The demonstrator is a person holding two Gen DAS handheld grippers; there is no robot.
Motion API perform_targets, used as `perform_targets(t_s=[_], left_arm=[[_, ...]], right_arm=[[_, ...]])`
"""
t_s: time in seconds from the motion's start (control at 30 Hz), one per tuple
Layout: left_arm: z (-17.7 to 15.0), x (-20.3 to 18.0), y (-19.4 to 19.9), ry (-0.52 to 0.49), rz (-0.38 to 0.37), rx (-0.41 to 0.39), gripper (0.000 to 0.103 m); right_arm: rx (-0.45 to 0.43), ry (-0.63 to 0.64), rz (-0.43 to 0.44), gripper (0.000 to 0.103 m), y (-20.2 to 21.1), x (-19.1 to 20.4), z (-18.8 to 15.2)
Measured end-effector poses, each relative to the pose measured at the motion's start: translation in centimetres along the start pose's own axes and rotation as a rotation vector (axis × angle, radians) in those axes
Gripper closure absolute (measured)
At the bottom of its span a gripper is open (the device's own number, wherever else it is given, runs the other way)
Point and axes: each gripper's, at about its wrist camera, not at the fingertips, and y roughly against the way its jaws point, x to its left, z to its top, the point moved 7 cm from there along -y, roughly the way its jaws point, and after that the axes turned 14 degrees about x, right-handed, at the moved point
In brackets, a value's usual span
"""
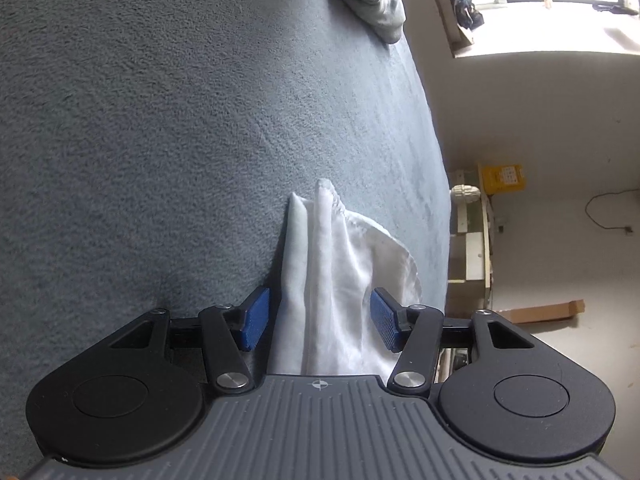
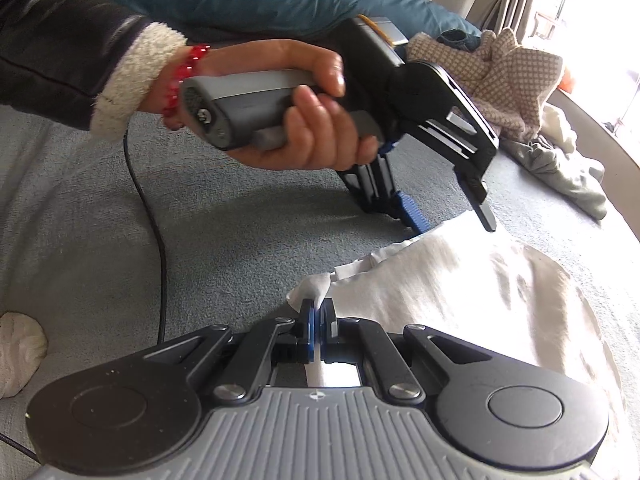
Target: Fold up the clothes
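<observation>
A white garment (image 2: 460,288) lies spread on the grey-blue bed cover (image 2: 248,240). My right gripper (image 2: 318,320) is shut on the garment's near corner, and a small fold of it pokes up between the blue pads. My left gripper (image 2: 450,216), held by a person's hand (image 2: 304,120), hovers over the garment's far edge with its jaws apart. In the left wrist view a bunched white edge (image 1: 320,240) runs between the open left gripper (image 1: 320,300); neither blue pad (image 1: 256,320) presses on it.
A checked cloth (image 2: 500,60) and a grey garment (image 2: 568,164) are piled at the far right of the bed. A black cable (image 2: 152,220) crosses the cover. A white bundle (image 2: 20,348) lies at the left. The bed edge (image 1: 436,160) drops to the floor.
</observation>
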Motion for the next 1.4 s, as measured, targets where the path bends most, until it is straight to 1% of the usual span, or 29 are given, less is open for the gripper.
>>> perform_targets(t_s=[0.07, 0.1, 0.13, 0.3, 0.37, 0.43, 0.47, 0.53, 0.63, 0.8, 0.97, 1.07, 1.17, 1.23, 1.33, 1.4], left_arm=[[0.0, -0.1, -0.1, -0.006, 0.014, -0.012, 0.054], [0.1, -0.1, -0.2, -0.007, 0.026, -0.020, 0.059], [0.1, -0.1, -0.2, -0.008, 0.036, -0.027, 0.062], [0.7, -0.1, -0.4, 0.037, 0.024, -0.052, 0.065], [0.9, -0.4, -0.5, 0.037, 0.030, -0.061, 0.067], [0.9, -0.6, -0.7, 0.030, 0.055, -0.073, 0.076], [0.9, -0.7, -0.9, 0.030, 0.062, -0.078, 0.078], [0.8, -0.6, -1.0, 0.039, 0.068, -0.082, 0.088], [0.8, -0.5, -0.8, 0.060, 0.067, -0.083, 0.093], [0.6, -1.2, -0.4, 0.061, 0.075, -0.095, 0.098], [0.3, -2.9, -0.3, 0.050, 0.076, -0.106, 0.098], [0.0, -4.3, -0.5, 0.034, 0.092, -0.101, 0.098], [-0.1, -6.1, -0.8, 0.014, 0.101, -0.099, 0.098], [-0.2, -7.7, -1.2, -0.003, 0.094, -0.090, 0.098], [-0.5, -10.1, -2.1, -0.023, 0.101, -0.070, 0.098], [-0.9, -12.0, -3.0, -0.054, 0.114, -0.063, 0.098]], right_arm=[[-0.005, 0.002, -0.001, 0.101, 0.0, 0.0, 0.0], [-0.008, 0.002, -0.002, 0.101, 0.0, 0.0, 0.1], [-0.010, 0.000, -0.001, 0.101, 0.0, 0.0, 0.0], [-0.016, -0.009, 0.002, 0.101, 0.1, 0.1, -0.2], [-0.019, -0.012, 0.000, 0.101, 0.2, 0.0, -0.3], [-0.024, -0.015, -0.003, 0.101, 0.4, 0.0, -0.3], [-0.027, -0.015, -0.005, 0.101, 0.5, 0.0, -0.3], [-0.029, -0.022, -0.006, 0.101, 0.6, -0.1, -0.3], [-0.032, -0.034, -0.006, 0.101, 0.6, -0.2, -0.3], [-0.052, -0.044, -0.008, 0.102, 1.1, -0.3, -0.2], [-0.085, -0.065, -0.017, 0.102, 2.3, -0.4, -0.4], [-0.106, -0.091, -0.025, 0.103, 3.5, -1.1, -0.6], [-0.129, -0.128, -0.034, 0.103, 5.0, -1.9, -0.7], [-0.147, -0.152, -0.046, 0.103, 6.1, -2.5, -0.9], [-0.176, -0.200, -0.063, 0.103, 7.7, -3.2, -1.6], [-0.191, -0.230, -0.083, 0.103, 8.8, -3.8, -2.2]])
